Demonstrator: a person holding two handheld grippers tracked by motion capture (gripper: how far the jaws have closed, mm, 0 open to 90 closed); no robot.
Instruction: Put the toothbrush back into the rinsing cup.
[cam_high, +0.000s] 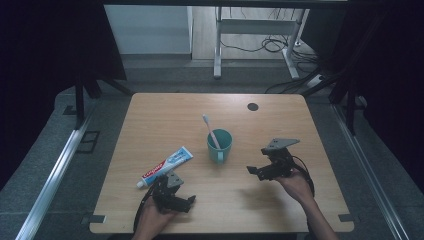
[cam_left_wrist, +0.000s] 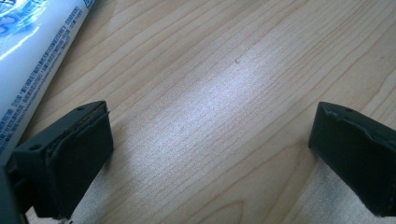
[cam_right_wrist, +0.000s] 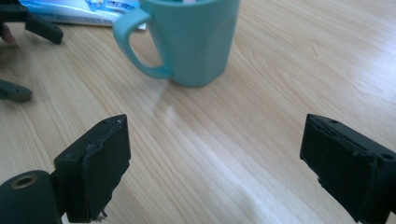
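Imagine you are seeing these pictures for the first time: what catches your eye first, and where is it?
A teal mug stands mid-table with a toothbrush leaning out of it. To its left a toothpaste tube lies flat, right beside the open left gripper. The right gripper, also open, sits to the mug's right, facing it.

Teal mug (cam_high: 219, 144), white-and-blue toothpaste tube (cam_high: 165, 166) with red, pale wood-grain table (cam_high: 280, 125), black tongs (cam_right_wrist: 215, 172).
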